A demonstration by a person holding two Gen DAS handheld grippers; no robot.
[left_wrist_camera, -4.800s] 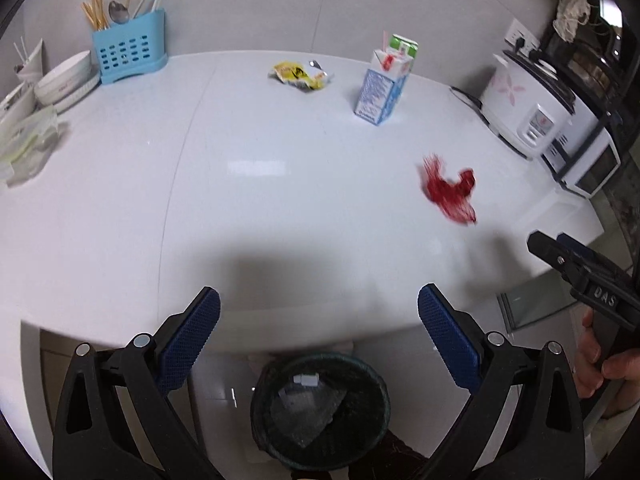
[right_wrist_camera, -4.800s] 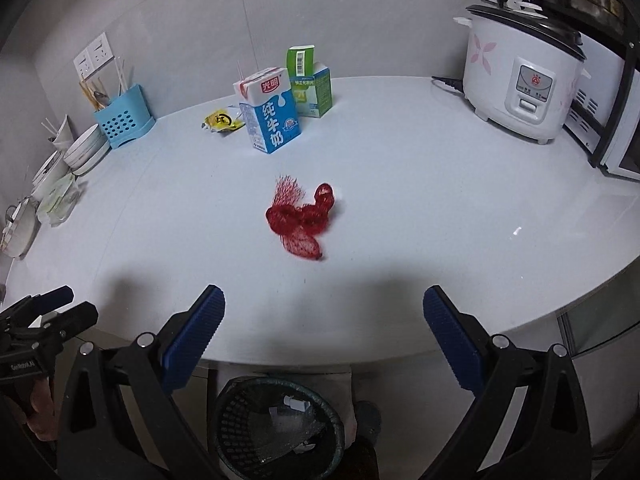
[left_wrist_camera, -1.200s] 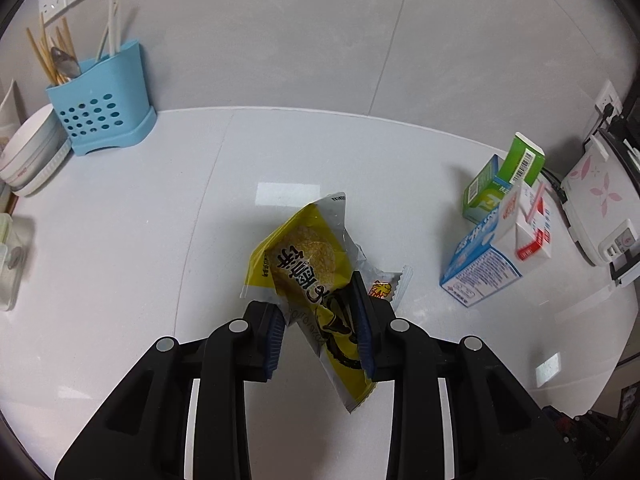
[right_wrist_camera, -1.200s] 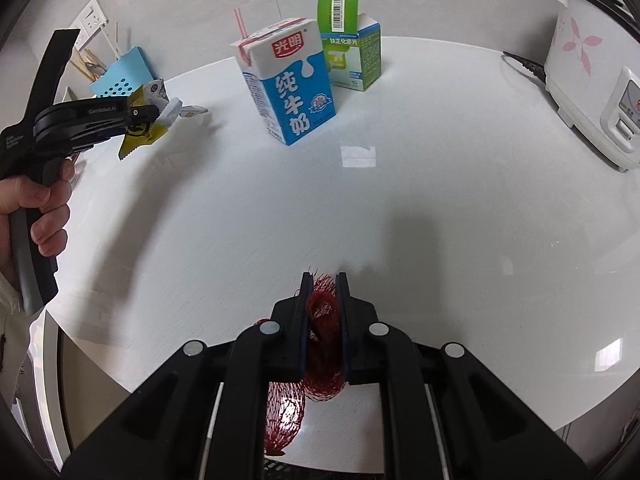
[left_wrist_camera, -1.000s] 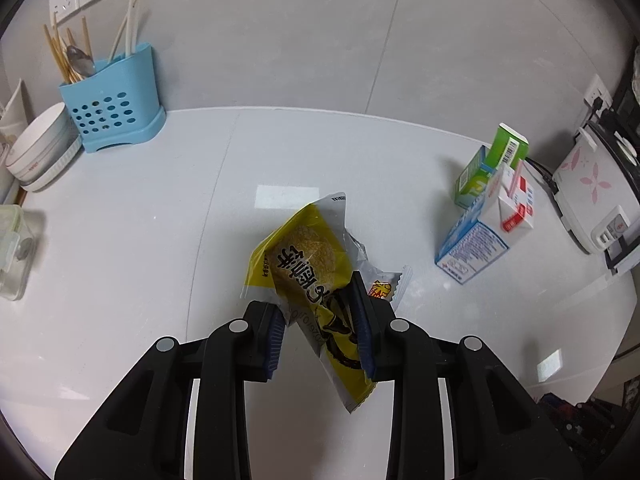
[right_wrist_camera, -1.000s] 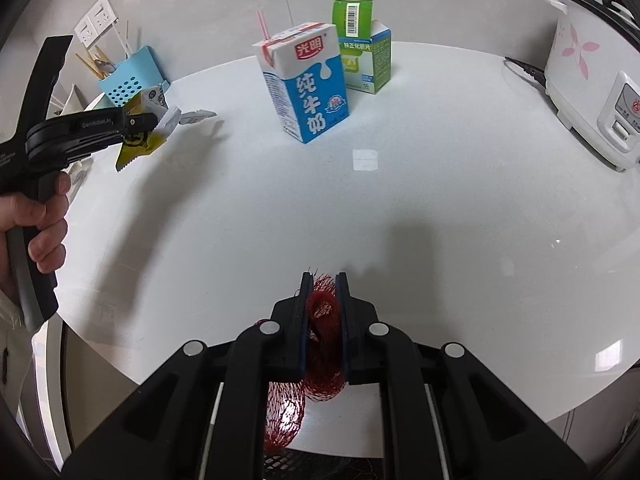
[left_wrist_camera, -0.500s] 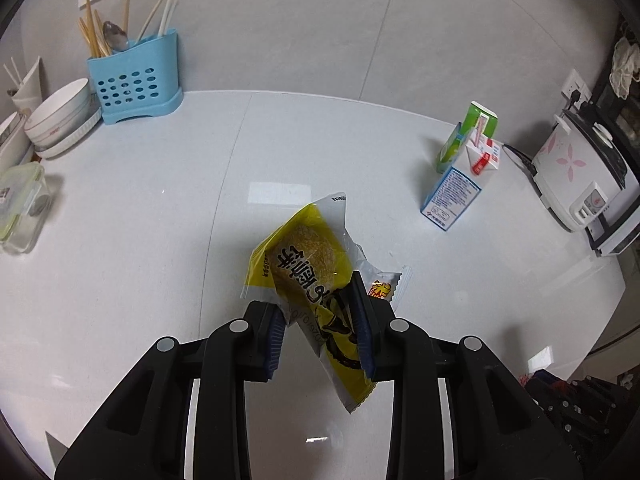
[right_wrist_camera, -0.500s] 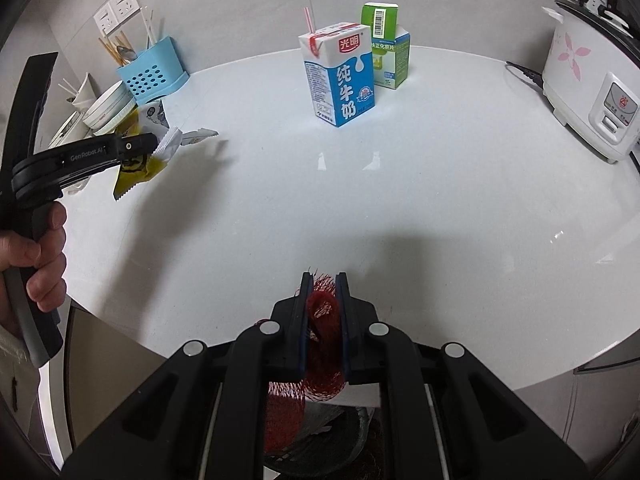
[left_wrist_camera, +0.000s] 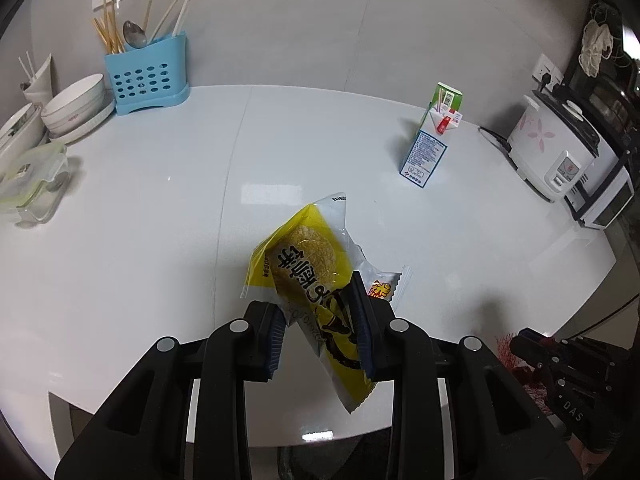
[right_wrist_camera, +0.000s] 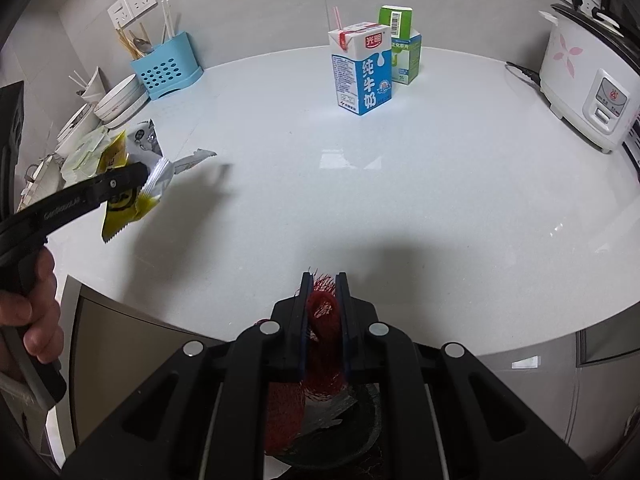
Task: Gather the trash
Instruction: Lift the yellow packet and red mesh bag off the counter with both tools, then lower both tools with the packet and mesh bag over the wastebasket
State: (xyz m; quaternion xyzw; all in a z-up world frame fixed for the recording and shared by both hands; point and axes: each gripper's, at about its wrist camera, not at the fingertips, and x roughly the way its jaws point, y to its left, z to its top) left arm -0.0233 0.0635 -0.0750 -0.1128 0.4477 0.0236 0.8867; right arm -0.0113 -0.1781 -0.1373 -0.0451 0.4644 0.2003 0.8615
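Left gripper (left_wrist_camera: 320,320): grasping yellow wrapper (left_wrist_camera: 310,276). Right gripper (right_wrist_camera: 323,312): clenched on red net (right_wrist_camera: 320,344), now carried off the tabletop (right_wrist_camera: 400,200) above bin (right_wrist_camera: 360,436); drop pending.

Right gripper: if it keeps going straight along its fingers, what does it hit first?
Probably the white countertop near its front edge. The right gripper, shut on the red mesh net, points down at bare surface; the milk carton stands farther back. Depth is uncertain.

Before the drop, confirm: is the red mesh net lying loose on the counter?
No: the red mesh net is clamped between the right gripper pads, hanging past the counter edge.
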